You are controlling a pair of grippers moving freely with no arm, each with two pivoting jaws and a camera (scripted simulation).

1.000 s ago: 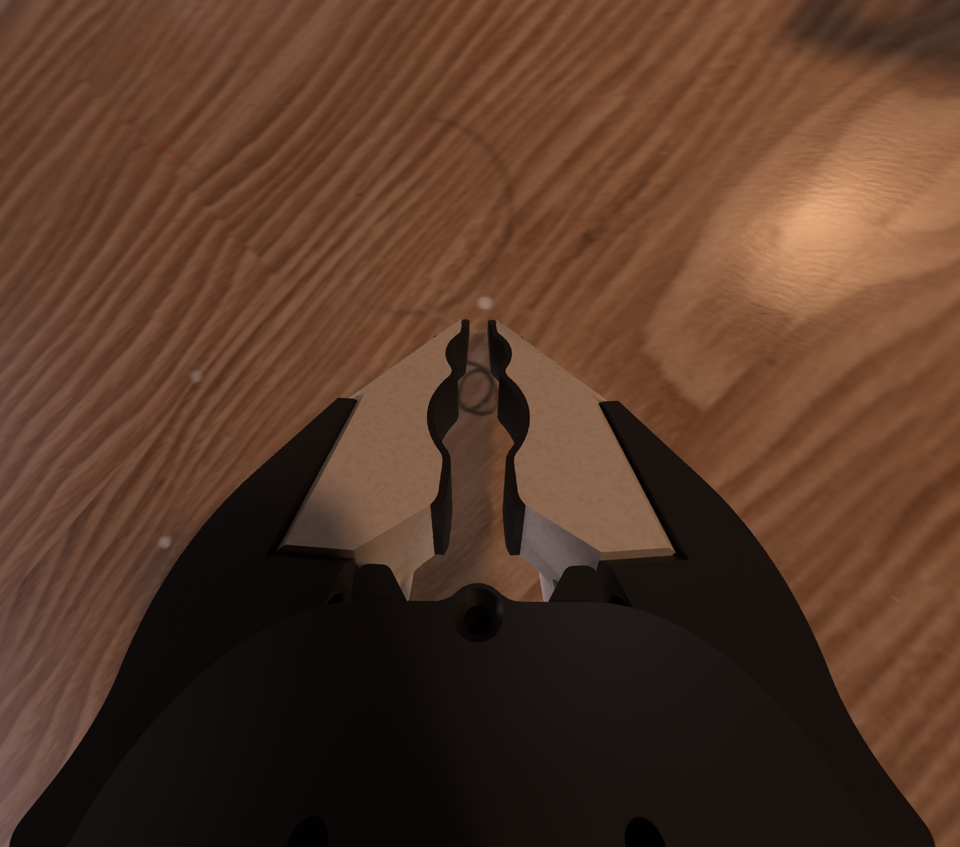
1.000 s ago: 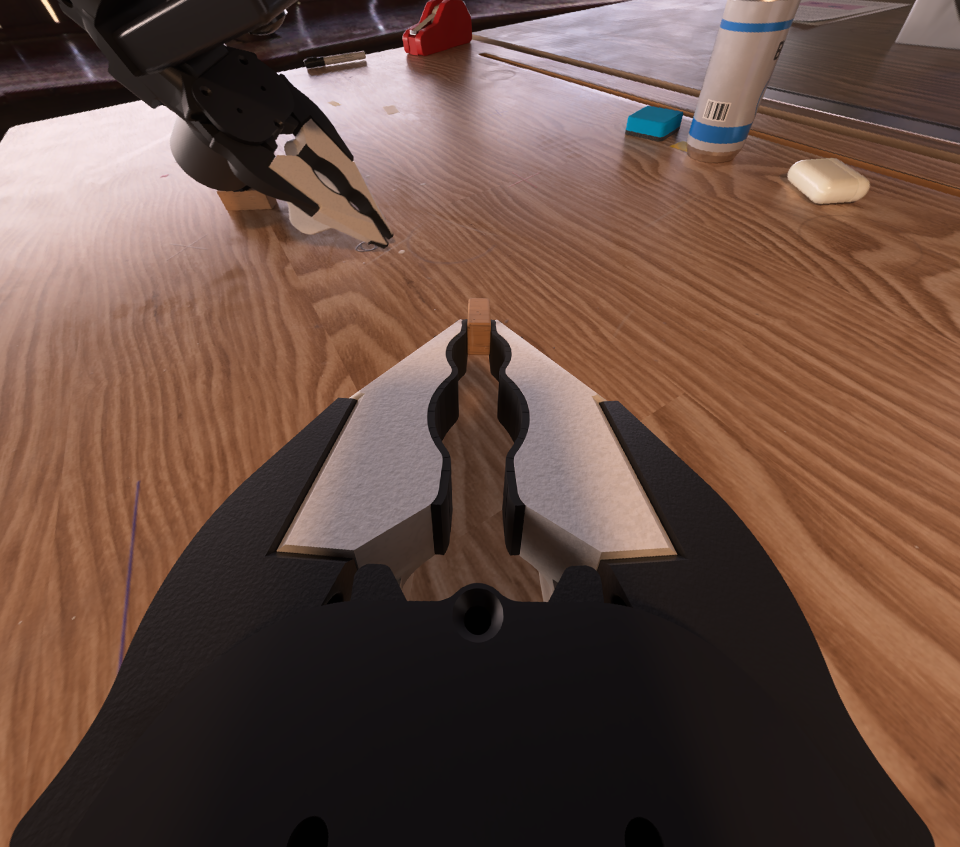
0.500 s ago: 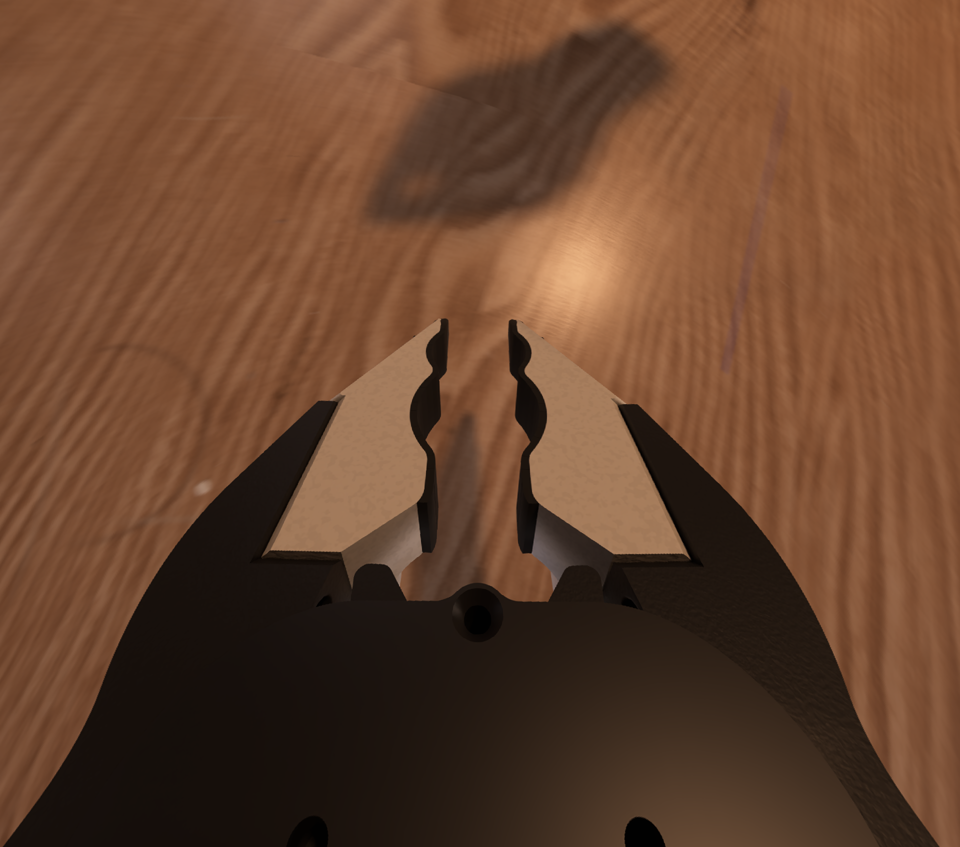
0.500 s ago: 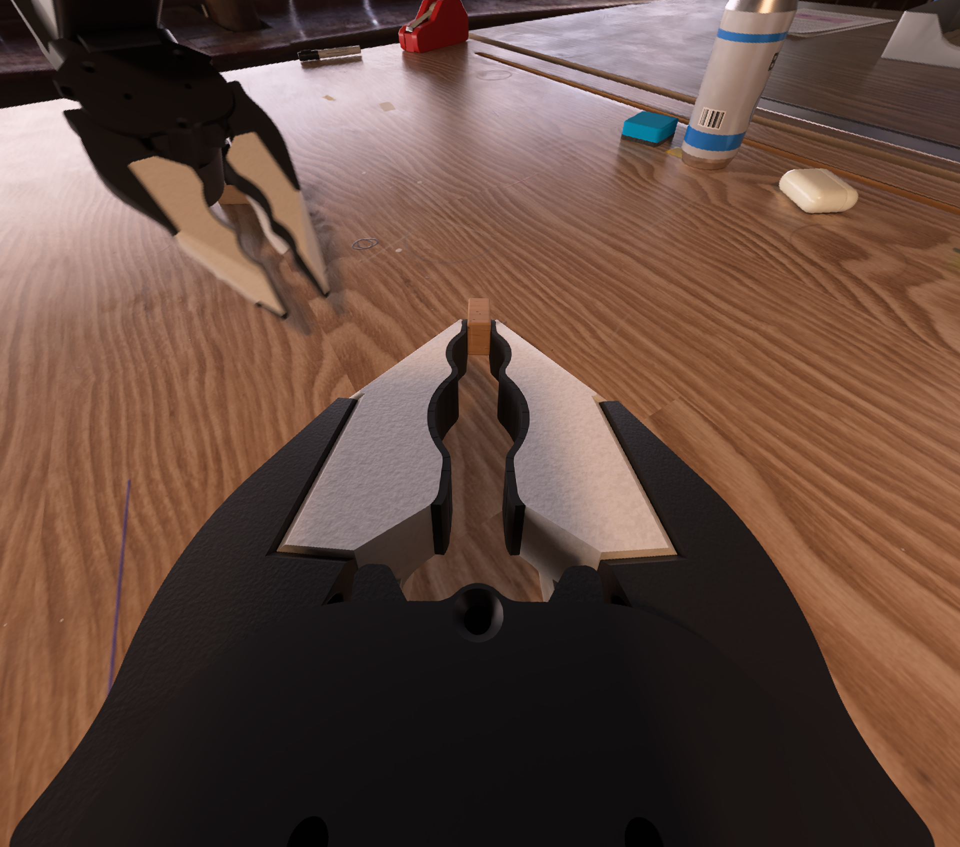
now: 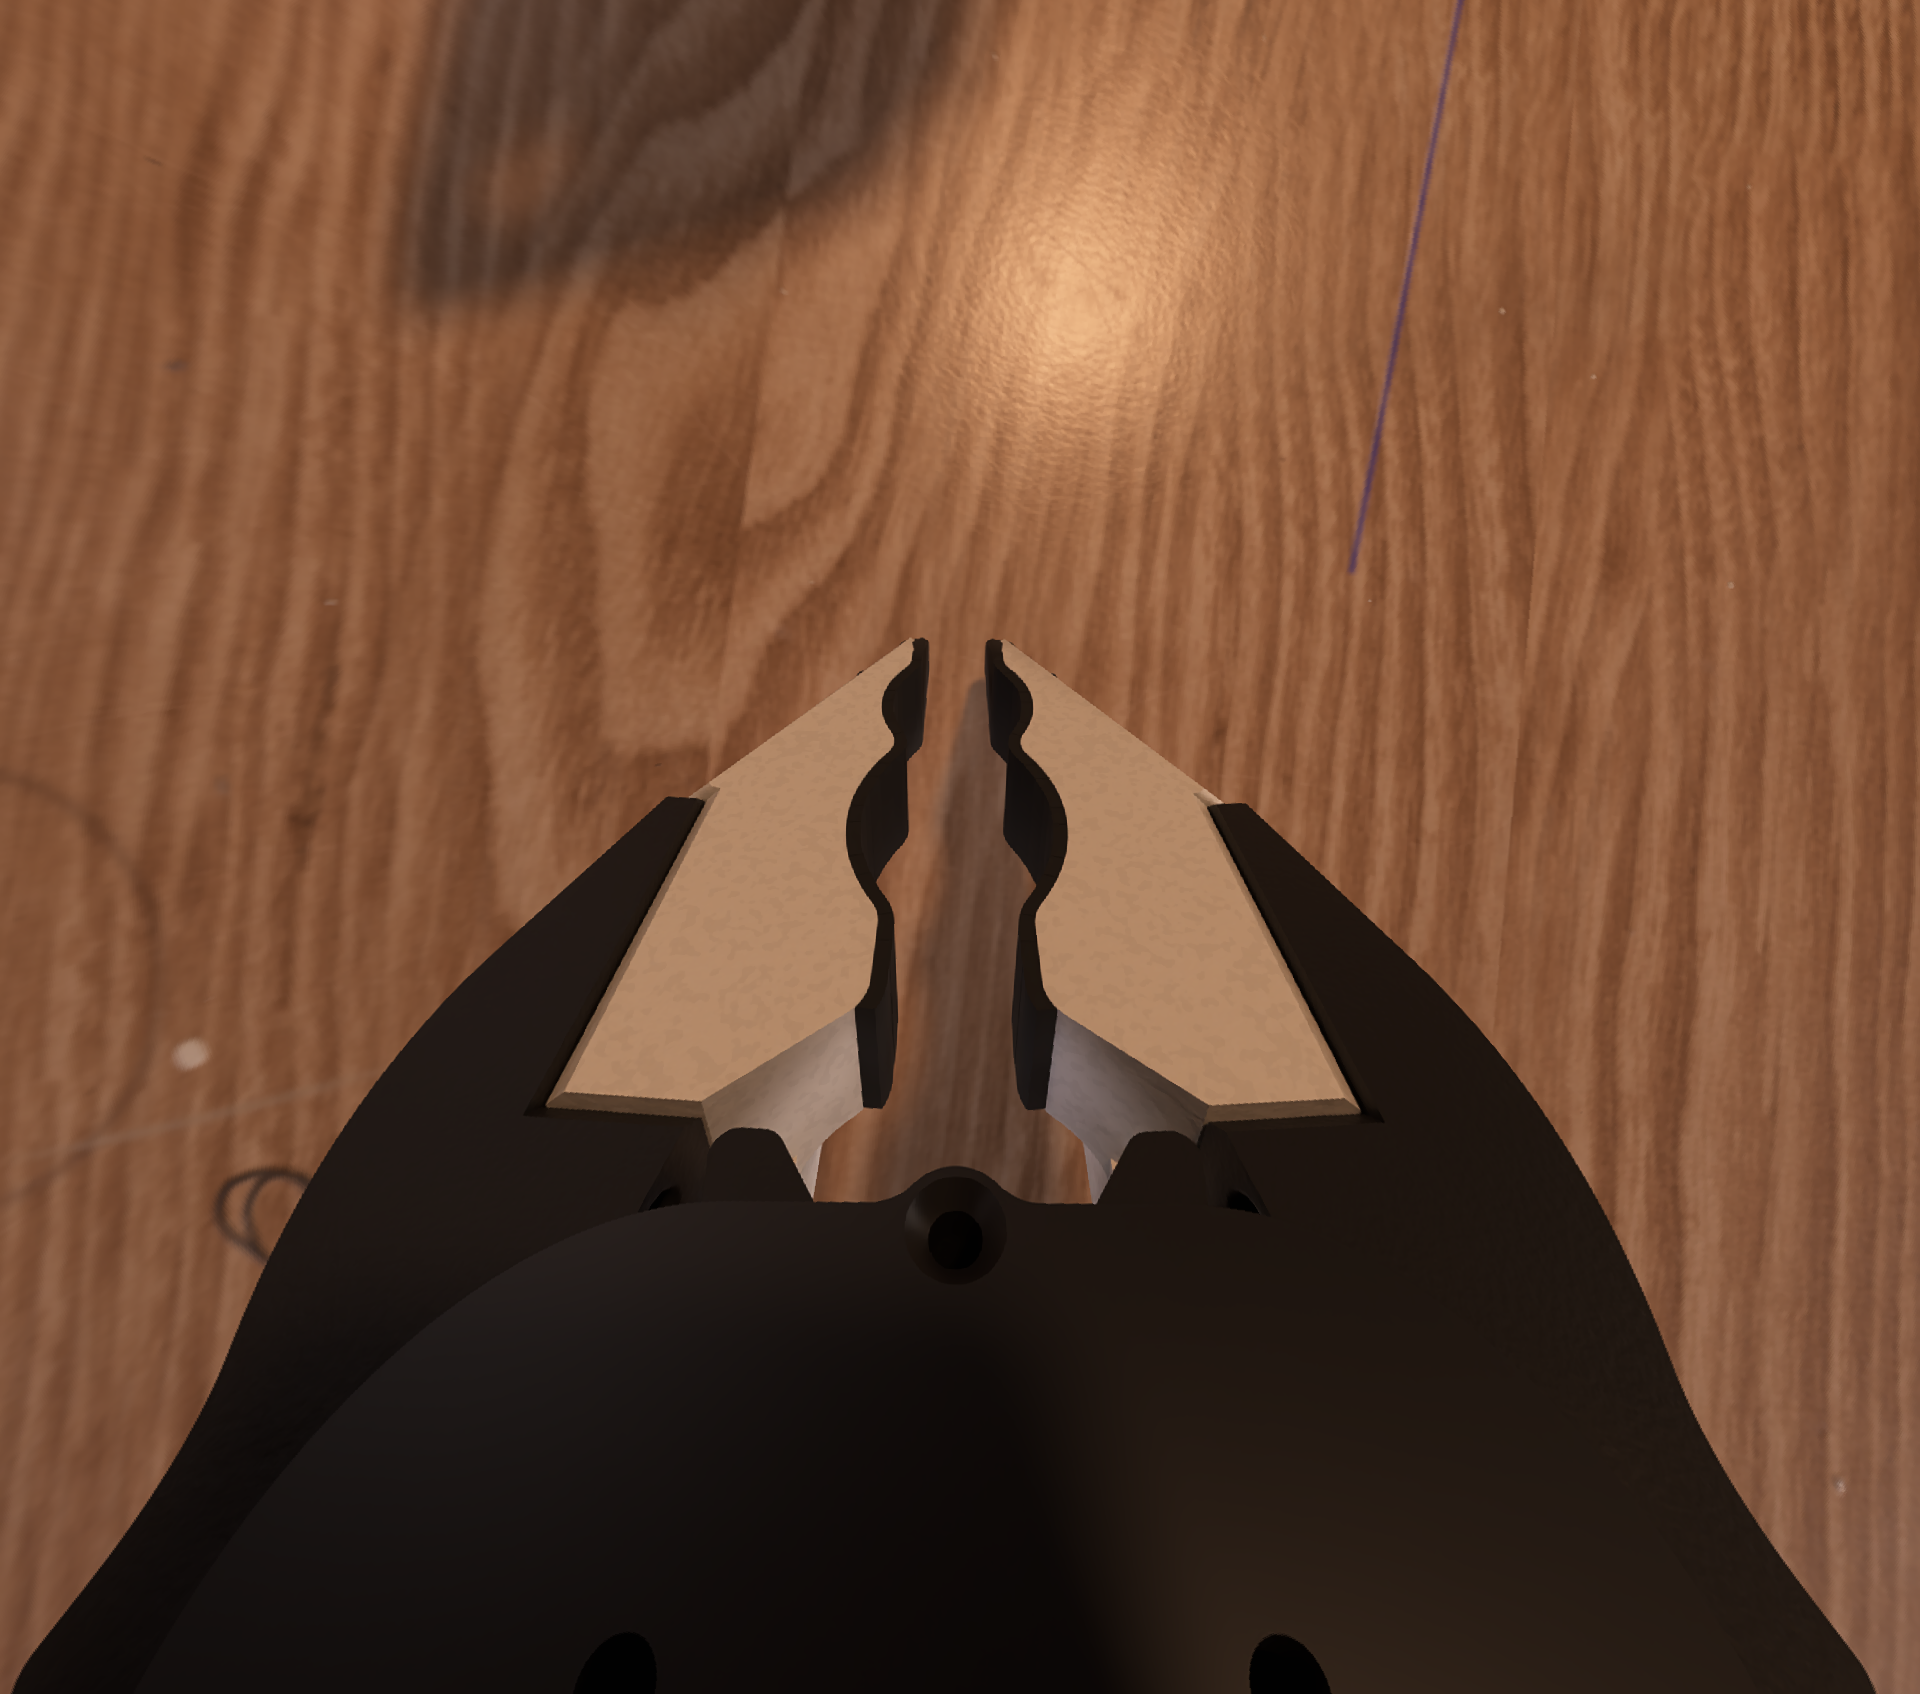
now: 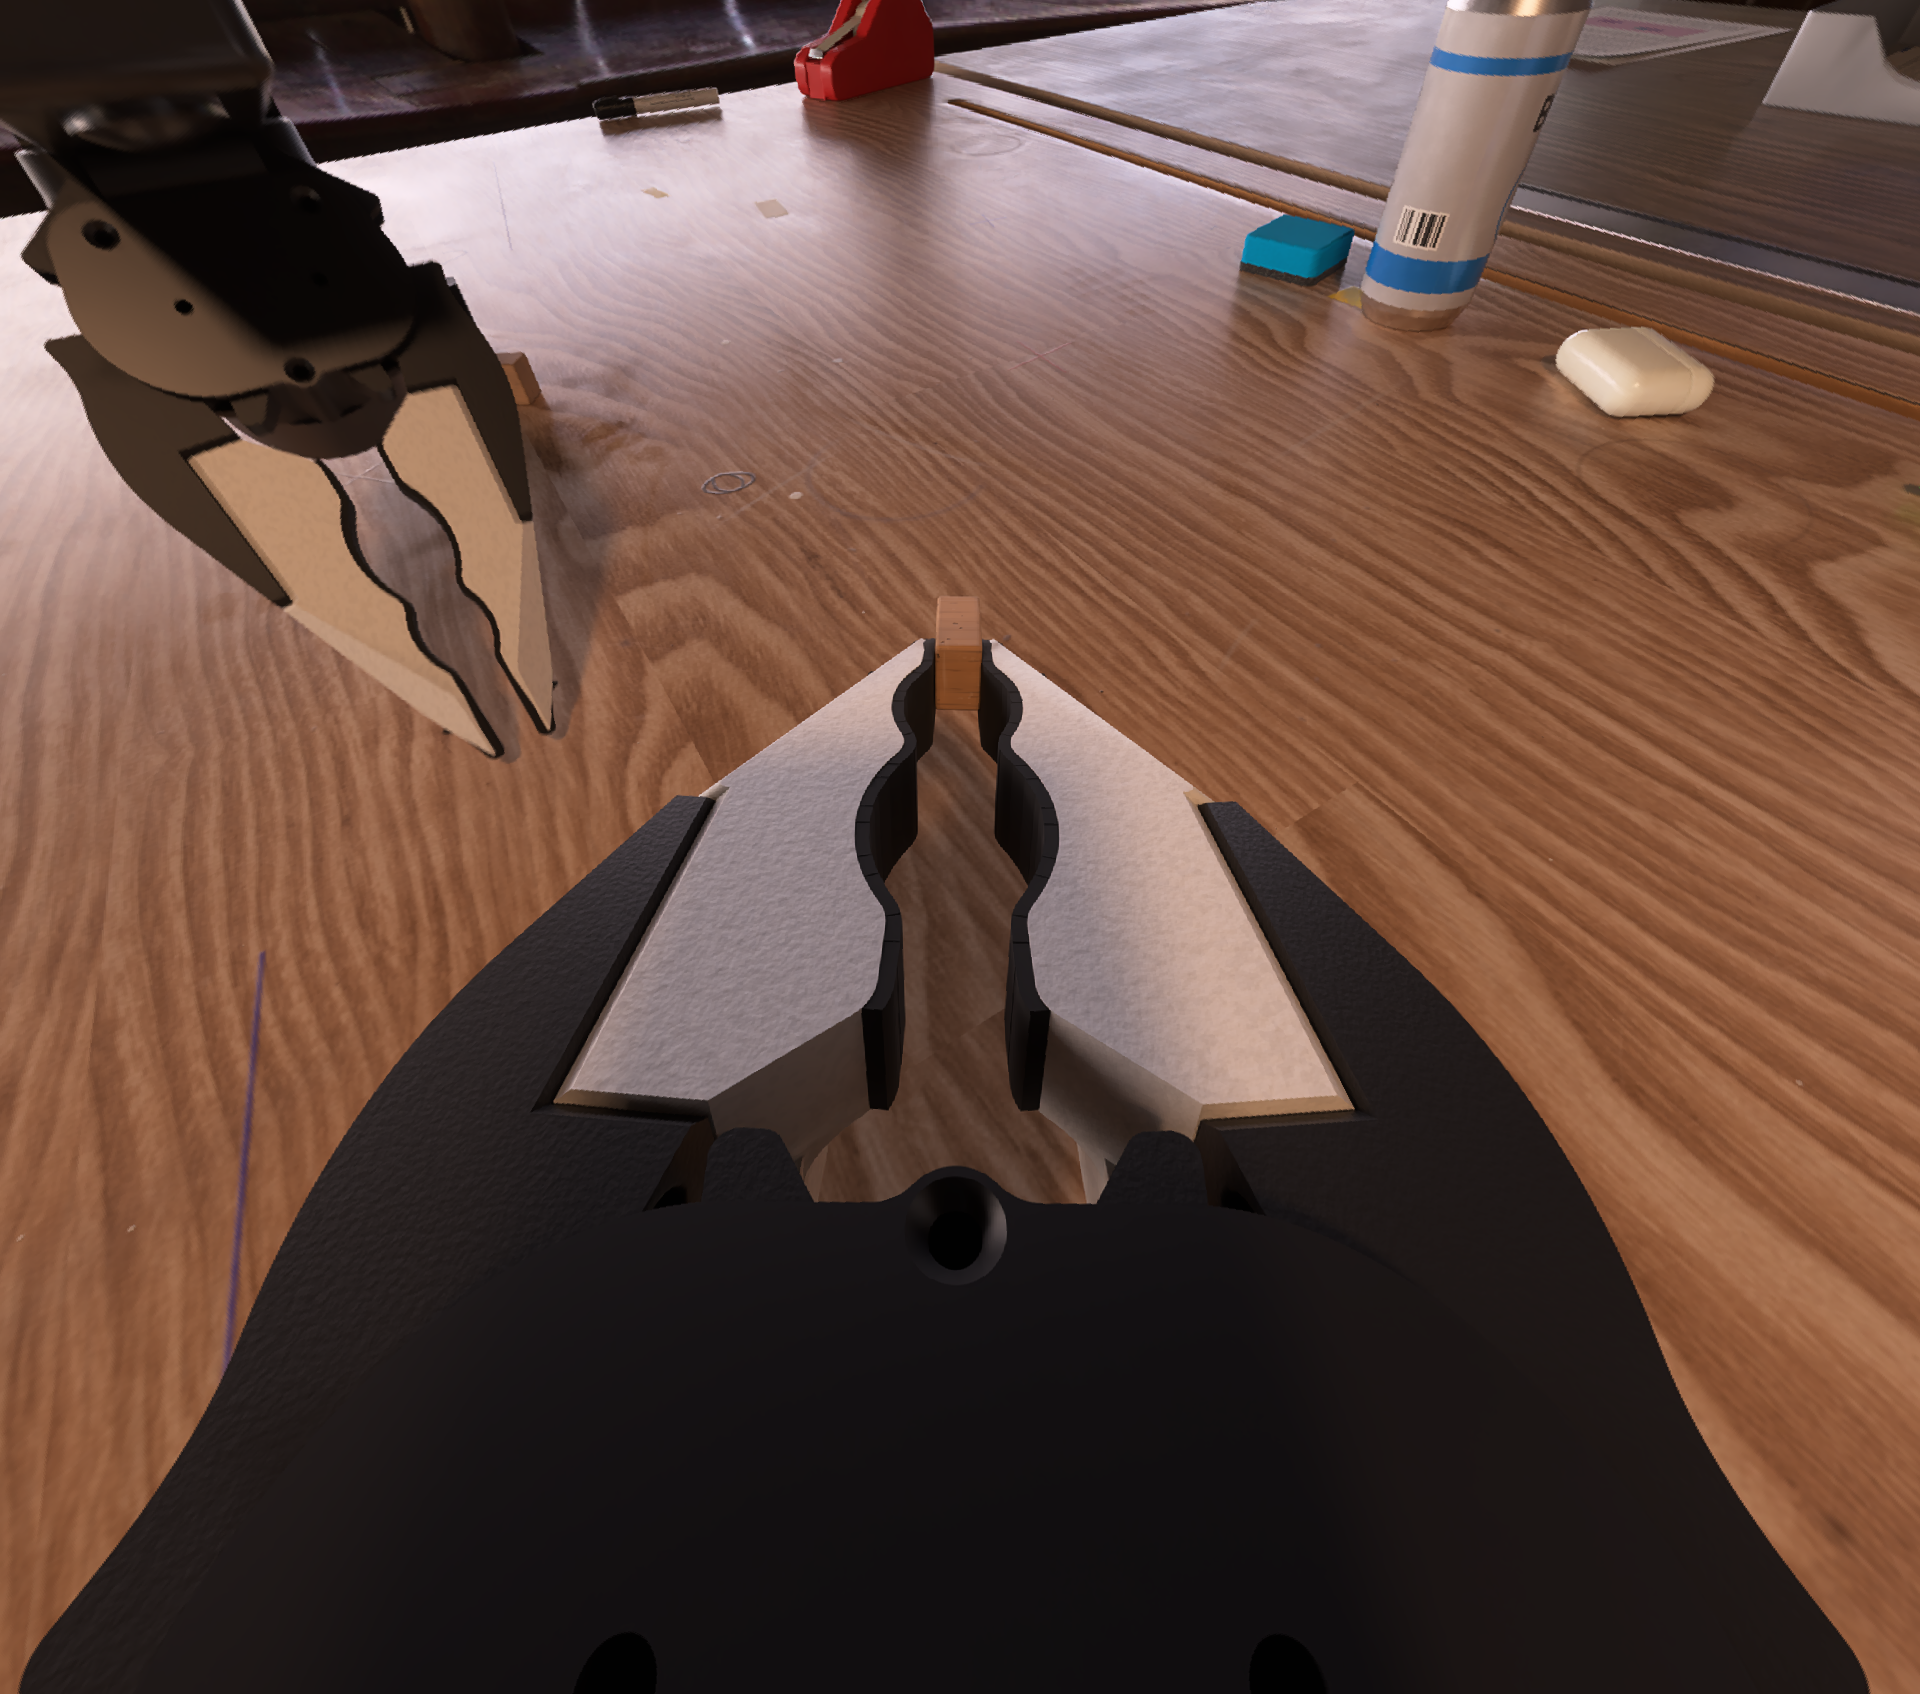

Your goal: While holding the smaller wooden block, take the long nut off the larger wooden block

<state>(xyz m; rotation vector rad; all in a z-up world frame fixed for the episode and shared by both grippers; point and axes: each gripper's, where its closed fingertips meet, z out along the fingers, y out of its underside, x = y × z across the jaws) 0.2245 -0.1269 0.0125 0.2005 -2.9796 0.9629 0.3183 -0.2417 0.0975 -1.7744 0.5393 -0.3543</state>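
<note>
While the right tongs [image 6: 957, 652] pinch the small, light, stiff wooden block [image 6: 957, 657] at their tips, the left tongs [image 5: 956, 652] hang slightly parted and empty over the surface [image 5: 1351, 813], no nut in view.

Red tape dispenser [image 6: 864, 42]; marker [image 6: 657, 105]; can [image 6: 1475, 138]; blue eraser [image 6: 1296, 249]; white case [image 6: 1633, 369].
</note>
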